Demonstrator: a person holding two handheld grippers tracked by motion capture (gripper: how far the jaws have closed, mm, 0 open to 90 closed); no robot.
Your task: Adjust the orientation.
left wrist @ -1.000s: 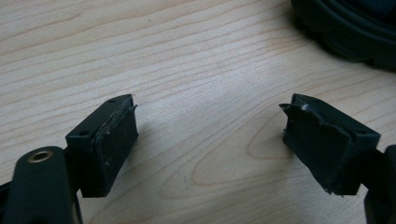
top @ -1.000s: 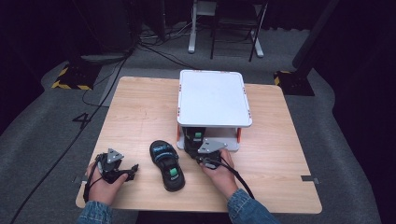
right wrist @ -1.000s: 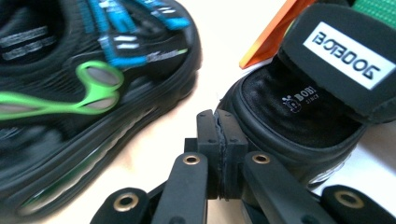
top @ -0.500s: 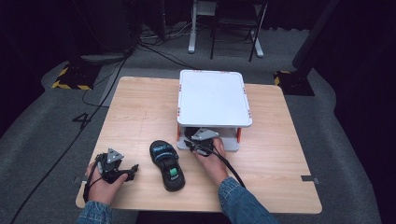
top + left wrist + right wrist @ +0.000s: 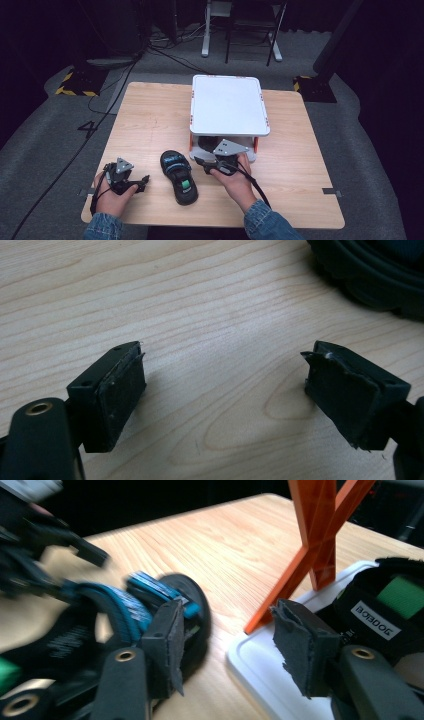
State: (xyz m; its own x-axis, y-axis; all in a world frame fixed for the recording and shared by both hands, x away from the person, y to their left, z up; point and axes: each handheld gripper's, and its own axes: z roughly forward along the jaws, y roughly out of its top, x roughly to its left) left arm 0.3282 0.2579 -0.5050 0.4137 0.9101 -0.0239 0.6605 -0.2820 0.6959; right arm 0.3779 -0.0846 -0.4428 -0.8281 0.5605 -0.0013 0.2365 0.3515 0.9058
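A black sandal (image 5: 179, 177) with blue straps and a green patch lies on the wooden table (image 5: 150, 120) near its front edge. A second black sandal (image 5: 205, 143) sits on the lower white shelf of a two-level rack (image 5: 227, 105). In front of the rack my right gripper (image 5: 200, 163) points left between the two sandals. Its jaws have just been opening, and in the right gripper view the right gripper (image 5: 225, 630) is open with nothing between its pads. The loose sandal (image 5: 125, 610) is to its left and the shelved sandal (image 5: 395, 605) to its right. My left gripper (image 5: 144, 181) rests open on the table left of the loose sandal (image 5: 370, 275).
The rack stands on orange legs (image 5: 310, 545), with its white top plate over the lower tray (image 5: 260, 680). Bare wood stretches to the left of and behind the left gripper (image 5: 225, 385). Dark floor, cables and chair legs surround the table.
The right hand has lifted a little in front of the rack, with its gripper now pointing left toward the loose sandal. The left hand and both sandals have stayed put.
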